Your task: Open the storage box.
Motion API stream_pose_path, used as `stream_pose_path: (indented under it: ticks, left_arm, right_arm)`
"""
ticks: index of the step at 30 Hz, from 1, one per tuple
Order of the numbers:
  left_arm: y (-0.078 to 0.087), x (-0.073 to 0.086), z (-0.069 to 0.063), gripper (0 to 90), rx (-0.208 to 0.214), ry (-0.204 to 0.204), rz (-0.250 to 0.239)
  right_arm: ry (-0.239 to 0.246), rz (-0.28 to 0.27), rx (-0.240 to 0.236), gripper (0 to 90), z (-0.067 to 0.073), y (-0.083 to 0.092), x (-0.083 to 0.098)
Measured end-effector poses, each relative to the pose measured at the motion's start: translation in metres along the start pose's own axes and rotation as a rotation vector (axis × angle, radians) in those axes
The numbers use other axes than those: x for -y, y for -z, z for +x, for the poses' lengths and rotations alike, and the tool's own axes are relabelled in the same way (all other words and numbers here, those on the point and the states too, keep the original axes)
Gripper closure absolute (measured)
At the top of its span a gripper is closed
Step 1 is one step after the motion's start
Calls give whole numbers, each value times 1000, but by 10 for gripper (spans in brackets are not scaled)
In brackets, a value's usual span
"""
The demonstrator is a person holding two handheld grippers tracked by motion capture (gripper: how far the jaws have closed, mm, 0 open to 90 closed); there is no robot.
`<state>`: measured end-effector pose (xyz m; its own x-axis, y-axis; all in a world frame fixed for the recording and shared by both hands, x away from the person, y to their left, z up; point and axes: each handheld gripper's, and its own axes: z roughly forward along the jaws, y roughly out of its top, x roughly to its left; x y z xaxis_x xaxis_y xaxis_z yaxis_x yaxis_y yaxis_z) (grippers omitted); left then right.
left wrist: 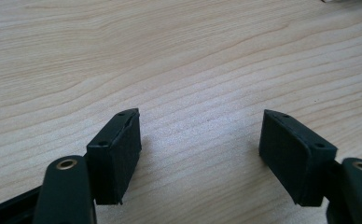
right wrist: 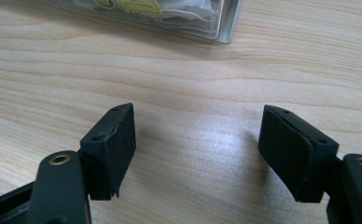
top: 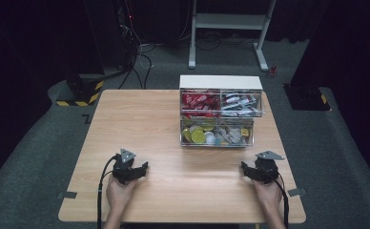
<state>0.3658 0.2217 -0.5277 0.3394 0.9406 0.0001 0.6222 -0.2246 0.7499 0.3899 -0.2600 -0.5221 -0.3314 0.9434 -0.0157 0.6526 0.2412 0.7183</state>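
Tabletop (top: 173,191): pale wood, bare between the two hands.
Left gripper (top: 134,171): rests at the near left; fingers (left wrist: 116,158) spread apart, nothing between them, bare wood under the gap.
Right gripper (top: 251,172): rests at the near right; fingers (right wrist: 111,151) stand apart and empty, pointing towards the organiser's near right corner.
Clear organiser (top: 220,114): white-topped box at the far right of centre, well apart from both grippers. Upper drawers (top: 221,102) hold red and mixed sachets; lower drawer (top: 216,133) stands pulled out towards the near side, holding round yellow pods and small packets.
Step in hand (judged): reach for the lower drawer, the nearest thing to the right gripper.
Doing it well (judged): approach level and square to the drawer front; keep the fingers wide until they pass the rim; steady the box with the left gripper so it does not slide; the clear plastic is likely slippery.
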Motion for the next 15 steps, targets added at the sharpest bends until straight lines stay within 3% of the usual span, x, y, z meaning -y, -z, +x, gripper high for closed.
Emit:
stream_pose_path:
  ticks: [15]
  left_arm:
    - [0,0,0,295,1,1,0]
  right_arm:
    - [-34,-65,-84,296,5,19,-4]
